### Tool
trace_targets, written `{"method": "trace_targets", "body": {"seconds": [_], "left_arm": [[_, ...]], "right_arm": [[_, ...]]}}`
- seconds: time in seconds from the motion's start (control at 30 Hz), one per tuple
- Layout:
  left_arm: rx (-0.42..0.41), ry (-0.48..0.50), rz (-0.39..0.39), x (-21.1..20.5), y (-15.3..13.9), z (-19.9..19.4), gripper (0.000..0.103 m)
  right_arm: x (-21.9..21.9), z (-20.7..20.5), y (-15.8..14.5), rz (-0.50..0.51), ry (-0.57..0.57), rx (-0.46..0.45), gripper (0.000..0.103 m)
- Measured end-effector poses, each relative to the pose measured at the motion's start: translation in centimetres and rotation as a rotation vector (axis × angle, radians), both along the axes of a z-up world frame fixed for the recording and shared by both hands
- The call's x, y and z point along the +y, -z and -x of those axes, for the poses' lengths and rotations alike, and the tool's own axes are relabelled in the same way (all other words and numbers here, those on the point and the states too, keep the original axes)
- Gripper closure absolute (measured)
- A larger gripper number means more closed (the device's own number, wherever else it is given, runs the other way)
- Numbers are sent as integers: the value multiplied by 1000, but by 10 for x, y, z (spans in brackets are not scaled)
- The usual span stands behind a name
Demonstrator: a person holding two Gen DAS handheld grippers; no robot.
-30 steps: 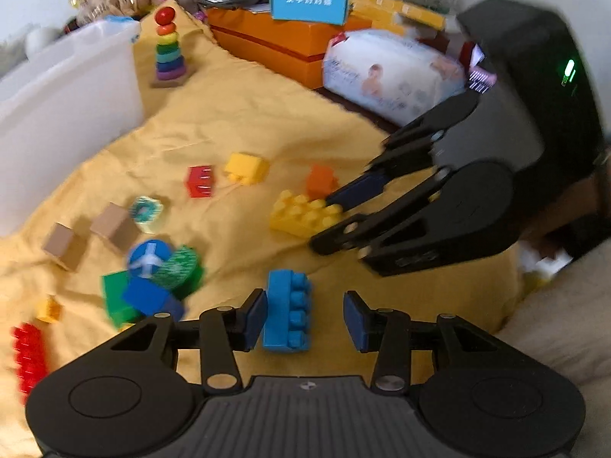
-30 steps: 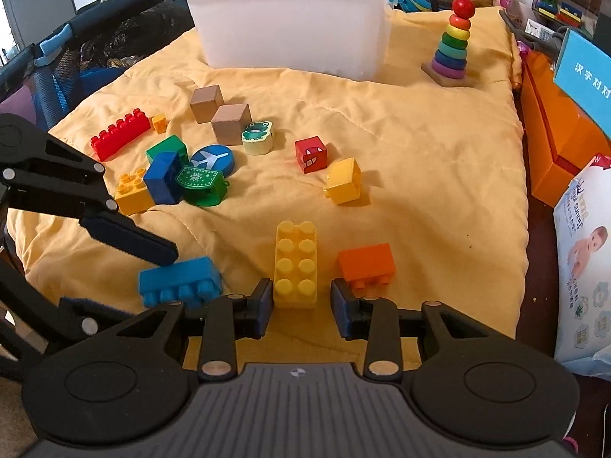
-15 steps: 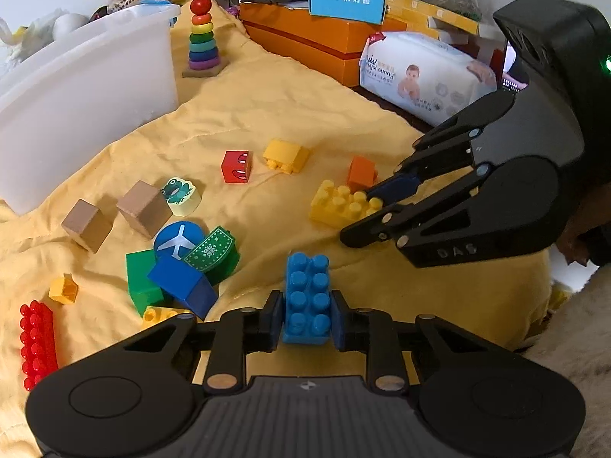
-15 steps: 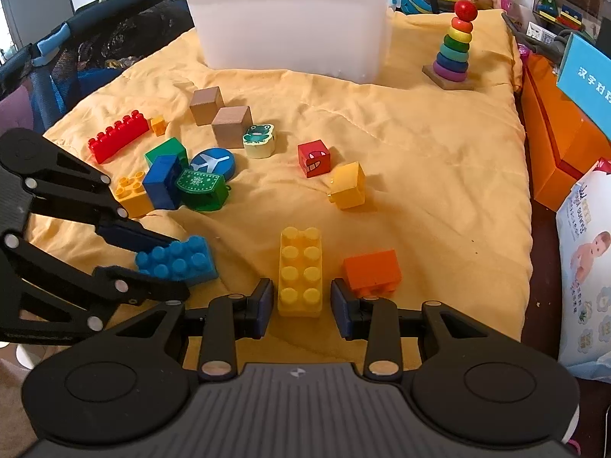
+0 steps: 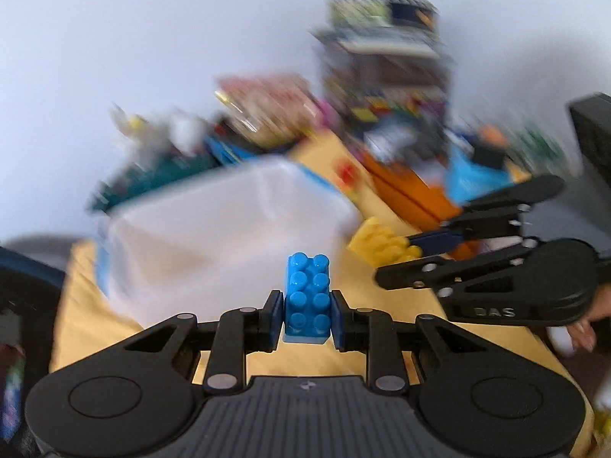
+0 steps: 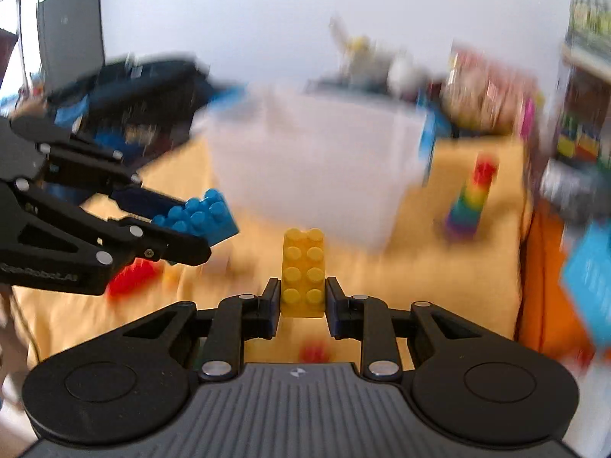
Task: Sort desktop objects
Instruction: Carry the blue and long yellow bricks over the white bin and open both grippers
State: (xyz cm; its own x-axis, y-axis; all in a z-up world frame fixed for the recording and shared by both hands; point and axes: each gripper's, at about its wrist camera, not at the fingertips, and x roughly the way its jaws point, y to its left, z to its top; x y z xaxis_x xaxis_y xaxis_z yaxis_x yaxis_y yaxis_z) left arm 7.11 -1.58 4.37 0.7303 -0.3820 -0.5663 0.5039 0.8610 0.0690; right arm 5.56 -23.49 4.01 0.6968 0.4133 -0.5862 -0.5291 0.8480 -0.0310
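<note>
My left gripper (image 5: pixel 306 315) is shut on a blue studded brick (image 5: pixel 307 297), held up in the air above the yellow cloth (image 5: pixel 91 316). My right gripper (image 6: pixel 301 301) is shut on a yellow studded brick (image 6: pixel 303 273), also lifted. In the left wrist view the right gripper (image 5: pixel 404 255) shows at the right with the yellow brick (image 5: pixel 376 244). The left gripper (image 6: pixel 179 225) with the blue brick (image 6: pixel 200 215) shows at the left of the right wrist view. A white bin (image 5: pixel 225 229) (image 6: pixel 317 168) stands ahead of both, blurred.
A rainbow ring stacker (image 6: pixel 471 198) stands right of the bin. Red bricks (image 6: pixel 131 276) lie blurred on the cloth at the left. Orange boxes (image 5: pixel 416 198) and cluttered shelves (image 5: pixel 385 68) line the right side. A person's hand (image 5: pixel 584 328) holds the right gripper.
Both grippers closed on their bricks and lifted them off the cloth. Both views swung upward toward the white bin and are now blurred.
</note>
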Motion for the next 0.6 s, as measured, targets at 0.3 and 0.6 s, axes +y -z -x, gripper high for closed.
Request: {"method": "trace_targets", "body": {"seconds": [0.3,0.6], "left_arm": [[-45,-179,20,6,-17,-106,74],[125,-233,-7,11,40,-145,54]], "right_arm": [[36,-94,-45,-99,100,-72,76],[52,-130,5,-52,146,92,73]]}}
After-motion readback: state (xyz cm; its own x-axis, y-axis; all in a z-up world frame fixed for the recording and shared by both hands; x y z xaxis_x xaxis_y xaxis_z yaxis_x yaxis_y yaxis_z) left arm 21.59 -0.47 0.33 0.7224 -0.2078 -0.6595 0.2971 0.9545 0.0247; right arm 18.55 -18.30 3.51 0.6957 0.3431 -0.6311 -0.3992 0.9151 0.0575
